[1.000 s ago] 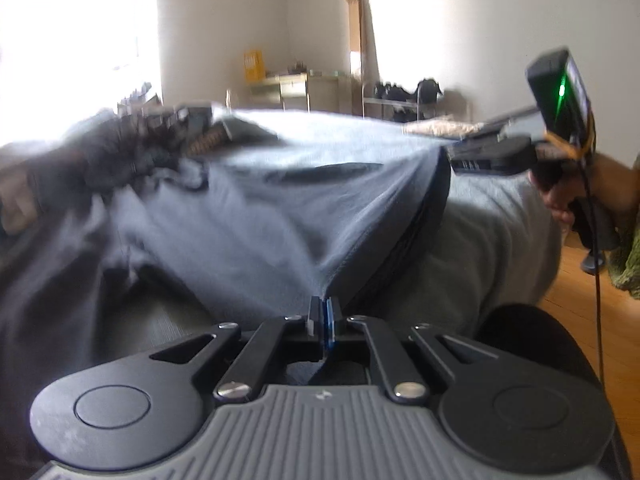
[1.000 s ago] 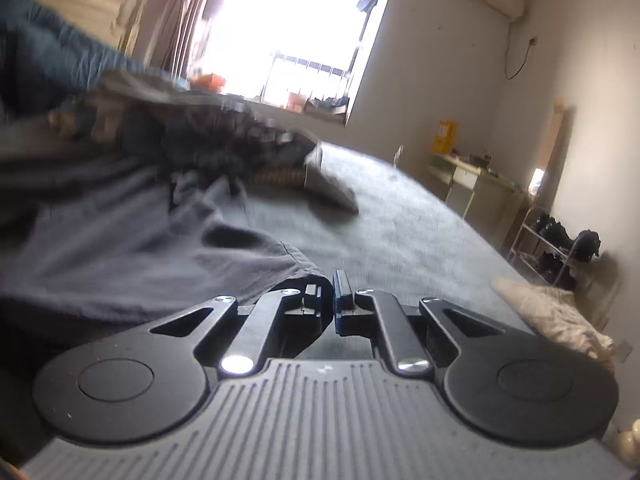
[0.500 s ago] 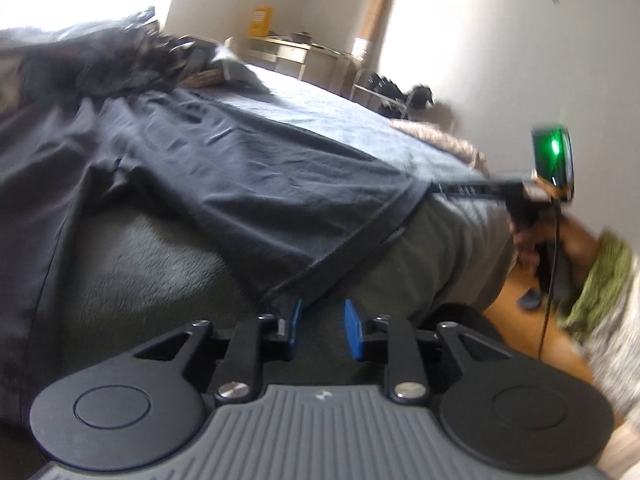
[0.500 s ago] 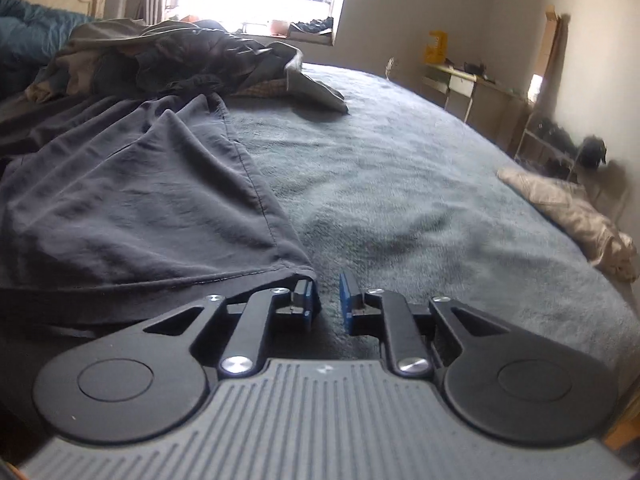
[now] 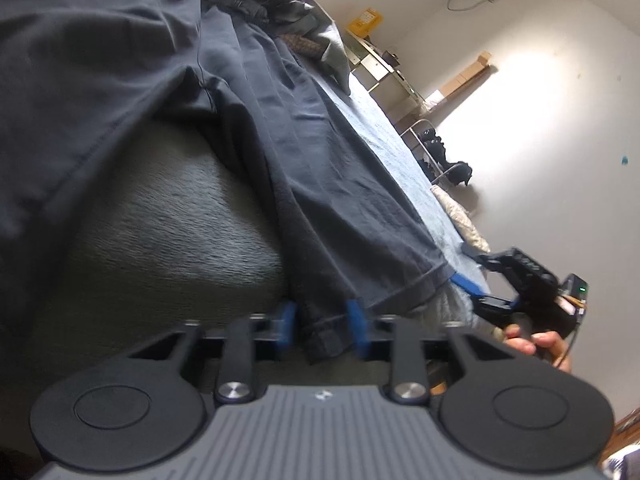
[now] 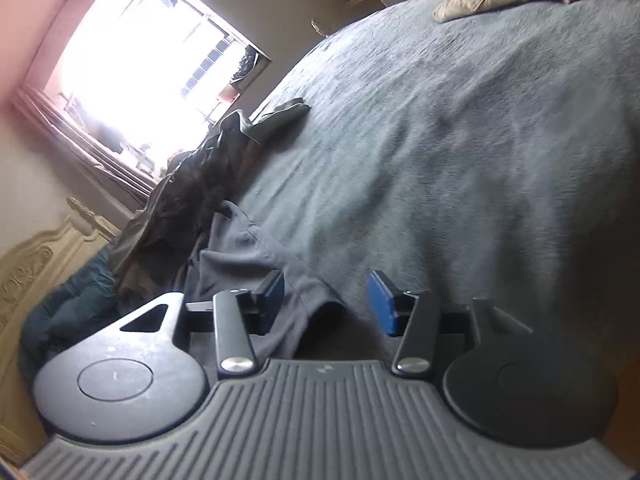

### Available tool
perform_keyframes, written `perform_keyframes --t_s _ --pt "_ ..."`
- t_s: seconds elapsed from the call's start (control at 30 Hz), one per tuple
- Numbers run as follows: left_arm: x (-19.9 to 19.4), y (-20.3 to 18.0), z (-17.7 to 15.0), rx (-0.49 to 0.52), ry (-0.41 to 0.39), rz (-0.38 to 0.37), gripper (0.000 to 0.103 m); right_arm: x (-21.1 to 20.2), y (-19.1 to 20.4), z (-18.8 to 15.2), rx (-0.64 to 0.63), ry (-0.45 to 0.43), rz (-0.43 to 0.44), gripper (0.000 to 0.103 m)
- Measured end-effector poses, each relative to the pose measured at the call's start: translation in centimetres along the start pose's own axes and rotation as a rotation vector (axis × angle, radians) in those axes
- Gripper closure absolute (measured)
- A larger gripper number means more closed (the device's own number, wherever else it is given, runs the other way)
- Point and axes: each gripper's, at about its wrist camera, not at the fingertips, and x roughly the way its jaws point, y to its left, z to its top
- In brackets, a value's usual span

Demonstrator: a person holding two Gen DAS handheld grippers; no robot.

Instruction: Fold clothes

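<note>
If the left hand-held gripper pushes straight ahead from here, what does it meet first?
The dark shirt: its hem corner already lies between the open fingers of the left hand-held gripper. The grey blanket lies beneath it, though depth is hard to judge.

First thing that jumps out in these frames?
The dark shirt spread across the grey bed, its hem corners lying between the open blue pads of both the left gripper and the right gripper. Behind it, a heap of dark clothes sits under a blown-out bright window.
</note>
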Motion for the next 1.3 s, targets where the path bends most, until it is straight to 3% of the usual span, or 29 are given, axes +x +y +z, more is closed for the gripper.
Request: perform_keyframes --t_s 0.13,0.2,0.23,0.27,0.37,0.43,0.57,0.73,0.8,0.87,0.93,1.03,1.13,1.2,1.3 --pt "0.0 -0.1 0.6 -0.092 -0.026 -0.083 0.097 3.7 2.7 -0.6 -0.100 0.127 -0.044 0.051" --pt "-0.6 -0.9 1.5 -0.124 -0.067 -0.166 0.097 4.2 4.2 -0.9 -0.176 0.139 -0.076 0.072" --pt "-0.9 -1.3 2.0 -0.145 -0.086 -0.215 0.097 4.4 4.9 -1.0 -0.214 0.143 -0.092 0.092" --pt "-1.2 -1.8 2.6 -0.165 -0.108 -0.264 0.097 4.6 5.3 -0.8 -0.220 0.145 -0.086 0.096" --pt "-2.0 -3.0 3.9 -0.183 -0.162 -0.366 0.097 3.9 6.8 0.5 -0.239 0.094 -0.067 0.098" --pt "-2.0 -3.4 3.7 -0.182 -0.161 -0.389 0.096 3.1 7.7 2.1 -0.242 0.042 -0.050 0.098" --pt "-0.3 -2.0 1.1 -0.213 -0.088 -0.345 0.096 2.0 8.5 3.8 -0.269 -0.028 -0.063 0.098" --pt "3.1 0.7 -3.2 -0.251 0.049 -0.229 0.098 4.1 6.1 2.9 -0.305 0.022 -0.193 0.098" --pt "3.6 1.2 -4.1 -0.235 0.082 -0.202 0.096 5.0 4.6 2.2 -0.308 0.050 -0.240 0.098" --pt "3.5 1.6 -4.8 -0.206 0.097 -0.189 0.085 5.0 3.5 1.9 -0.283 0.054 -0.260 0.095" --pt "1.8 2.4 -5.1 -0.184 0.070 -0.165 0.076 4.6 3.0 1.9 -0.252 0.047 -0.258 0.091" --pt "-1.3 3.9 -5.5 -0.159 0.011 -0.120 0.074 3.3 3.1 2.1 -0.238 0.001 -0.293 0.070" --pt "-4.4 5.3 -5.8 -0.134 -0.048 -0.075 0.065 1.3 4.2 1.8 -0.257 -0.067 -0.316 0.067" --pt "-6.5 6.3 -6.1 -0.117 -0.087 -0.045 0.062 0.2 5.5 1.2 -0.268 -0.095 -0.272 0.062" --pt "-9.6 7.8 -6.5 -0.091 -0.146 0.000 0.057 -0.4 9.0 -1.1 -0.283 -0.049 -0.118 0.060"
